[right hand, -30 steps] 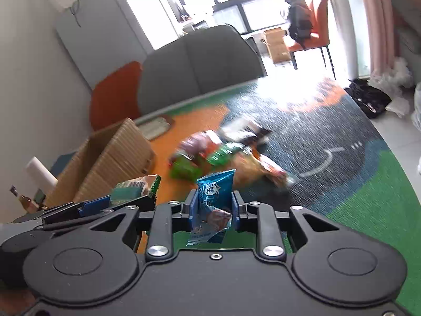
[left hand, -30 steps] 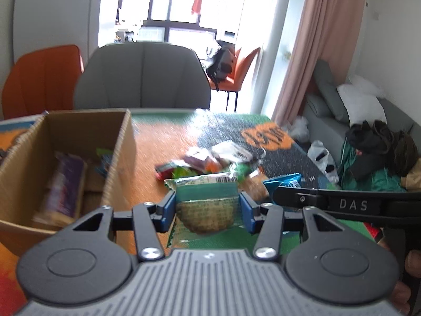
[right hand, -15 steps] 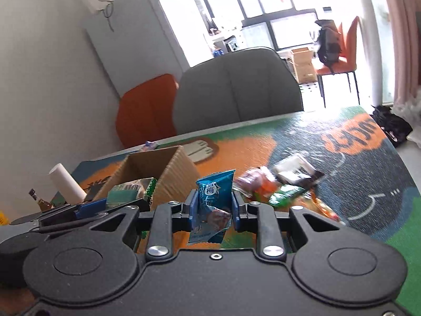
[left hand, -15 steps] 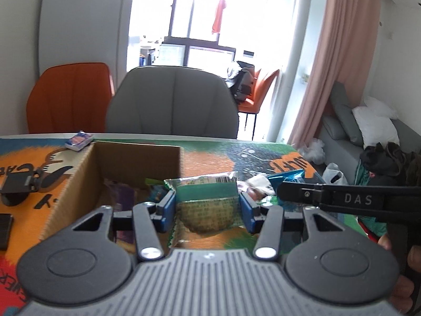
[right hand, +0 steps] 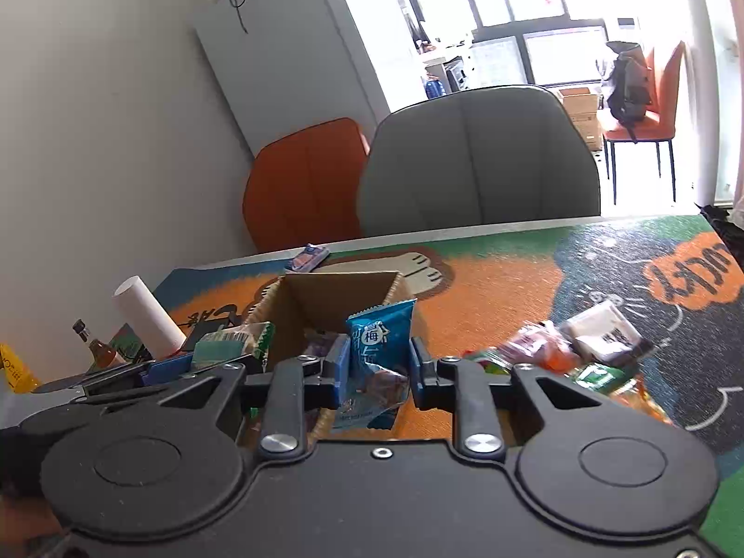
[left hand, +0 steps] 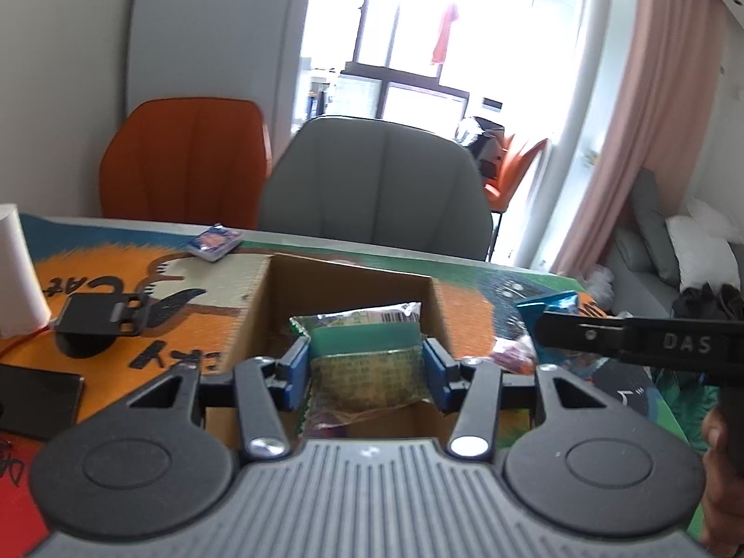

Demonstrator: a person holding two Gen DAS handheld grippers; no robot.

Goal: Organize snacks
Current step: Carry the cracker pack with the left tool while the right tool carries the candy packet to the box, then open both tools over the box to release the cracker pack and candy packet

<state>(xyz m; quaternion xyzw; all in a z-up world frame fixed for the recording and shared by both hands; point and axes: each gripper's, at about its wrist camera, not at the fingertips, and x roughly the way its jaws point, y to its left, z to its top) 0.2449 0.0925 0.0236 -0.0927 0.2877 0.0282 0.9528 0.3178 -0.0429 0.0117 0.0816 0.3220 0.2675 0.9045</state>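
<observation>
Left gripper (left hand: 367, 367): jaws pinching green packet (left hand: 367, 348), carried from over the loose snack pile (right hand: 572, 358) to above the cardboard box (left hand: 260, 297). Right gripper (right hand: 374, 367): jaws pinching blue packet (right hand: 379, 348), now at the box's edge. Both ready for dropping in.

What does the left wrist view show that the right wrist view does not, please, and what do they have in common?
Only the left wrist view shows the sofa with white cushions, the pink curtain and a black stand on the mat. Only the right wrist view shows the loose snack pile and a small bottle. Both show the cardboard box, the green packet in the left claw, the blue packet in the right claw, the grey chair and the paper roll.
</observation>
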